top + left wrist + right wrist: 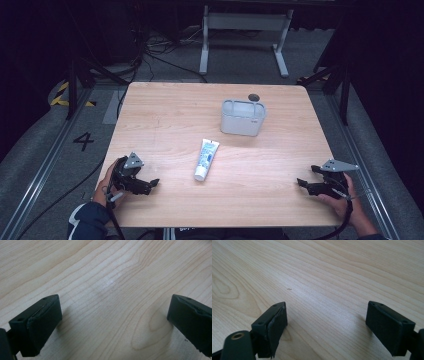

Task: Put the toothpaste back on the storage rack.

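Toothpaste tube [206,159] is lying flat mid-table, cap end toward me, and the white holder [243,117] stands just beyond it toward the far edge, well apart from both my hands. My left gripper [151,184] rests low at the near left part of the table [165,115], and my right gripper [302,183] sits at the near right. Both have their jaws spread wide with nothing in them: in each gripper view it's just bare wood grain between the pads.

So the way I read it, the step here is picking up the tube so it can go in the holder. My tips for doing it clean:

- Either hand looks about equally far off. I'd go with the left, since the tube leans a bit that way at the cap end.
- Come in across the tube's width, not along its length, so the pads close on the flat sides.
- Grab around the middle or nearer the cap. The crimped end is probably floppy and will droop.
- Squeeze gently; a soft tube will likely dent or slide out.
- Keep the other gripper clear, maybe ready to steady the holder, as it looks light enough to tip.
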The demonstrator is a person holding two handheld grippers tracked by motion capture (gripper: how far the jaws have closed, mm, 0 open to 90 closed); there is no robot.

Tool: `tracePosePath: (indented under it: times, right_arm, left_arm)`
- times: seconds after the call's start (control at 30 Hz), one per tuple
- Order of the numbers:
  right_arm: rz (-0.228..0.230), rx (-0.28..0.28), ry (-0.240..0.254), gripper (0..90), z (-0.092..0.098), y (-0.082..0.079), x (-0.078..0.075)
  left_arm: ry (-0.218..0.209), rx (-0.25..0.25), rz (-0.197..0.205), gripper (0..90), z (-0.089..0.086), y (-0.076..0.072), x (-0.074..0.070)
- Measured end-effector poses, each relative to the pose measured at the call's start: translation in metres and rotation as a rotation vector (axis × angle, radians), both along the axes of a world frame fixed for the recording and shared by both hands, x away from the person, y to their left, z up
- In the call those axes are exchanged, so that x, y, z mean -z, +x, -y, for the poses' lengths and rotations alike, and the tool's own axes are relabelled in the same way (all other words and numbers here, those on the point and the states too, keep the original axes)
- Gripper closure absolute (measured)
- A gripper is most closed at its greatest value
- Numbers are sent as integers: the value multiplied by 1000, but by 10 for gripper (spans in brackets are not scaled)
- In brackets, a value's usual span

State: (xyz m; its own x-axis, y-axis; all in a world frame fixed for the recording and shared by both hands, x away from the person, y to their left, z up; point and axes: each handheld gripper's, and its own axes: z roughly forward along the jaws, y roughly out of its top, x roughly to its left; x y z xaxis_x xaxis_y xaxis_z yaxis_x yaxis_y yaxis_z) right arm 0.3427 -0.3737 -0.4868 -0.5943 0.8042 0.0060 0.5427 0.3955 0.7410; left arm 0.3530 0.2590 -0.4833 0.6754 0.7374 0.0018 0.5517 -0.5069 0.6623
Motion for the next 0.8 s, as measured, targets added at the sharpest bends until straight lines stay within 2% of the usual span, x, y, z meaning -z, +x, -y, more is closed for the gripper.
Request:
tracePosePath:
  times: [0.03,0.1,0.33,0.4,0.43,0.57,0.63,0.67,0.7,0.73,0.8]
  right_arm:
    - [0,0,0,178,0,0,0]
    - [0,1,-1,179,0,0,0]
    - [0,3,-1,179,0,0,0]
    - [-1,2,-1,179,0,0,0]
    - [-1,2,-1,179,0,1,0]
    - [0,2,-1,179,0,1,0]
    - [-1,2,-1,179,0,1,0]
    - [-1,2,-1,179,0,1,0]
    - [-1,2,-1,179,0,1,0]
    - [-1,2,-1,179,0,1,0]
    - [-1,2,-1,179,0,1,0]
  left_arm:
    - [-5,-15,-9,0,1,0,0]
    - [4,-16,2,0,1,1,0]
    - [-6,-34,-16,1,2,-1,0]
    - [8,-24,6,0,2,1,0]
    - [5,-37,-22,0,4,0,-1]
    - [54,-63,-80,5,14,5,-8]
    - [62,-49,-89,61,18,6,-11]
    - [53,-59,-91,114,20,6,-13]
    - [65,-49,-85,185,21,7,-16]
    - [47,-55,-99,218,23,8,-16]
    - [30,-50,-91,167,25,9,-19]
